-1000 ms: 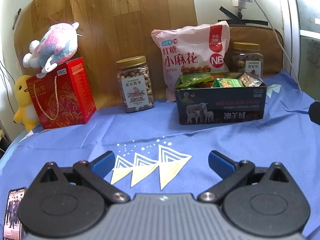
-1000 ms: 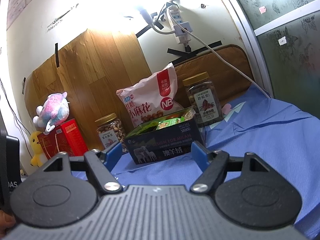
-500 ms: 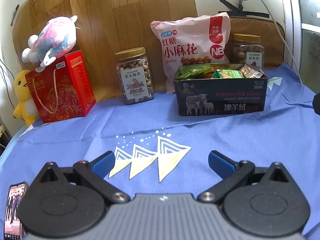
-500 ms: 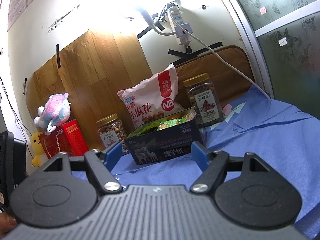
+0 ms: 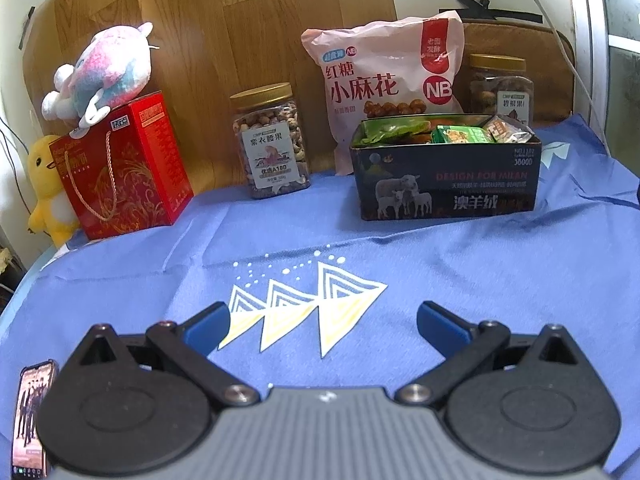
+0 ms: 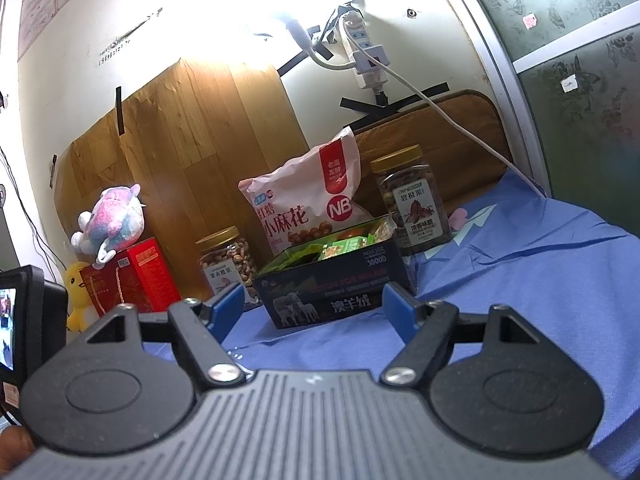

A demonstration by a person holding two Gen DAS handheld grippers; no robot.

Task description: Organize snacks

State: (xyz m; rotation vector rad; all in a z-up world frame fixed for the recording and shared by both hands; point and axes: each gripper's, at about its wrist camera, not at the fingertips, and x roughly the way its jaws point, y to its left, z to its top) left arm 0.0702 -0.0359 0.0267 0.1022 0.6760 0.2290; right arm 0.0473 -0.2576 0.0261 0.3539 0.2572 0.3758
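Left wrist view shows the left gripper (image 5: 322,322) gaping wide and empty above the blue cloth (image 5: 500,264); the right gripper (image 6: 314,306) is likewise spread, holding nothing. At the back, the dark rectangular tin of snack packets (image 5: 446,184) looks rigid; its light, crinkly packets seem best pinched at the edges.

The right wrist view is washed out by glare on the wall (image 6: 248,12) above. Strong fisheye bending and dark corners are seen in both views.
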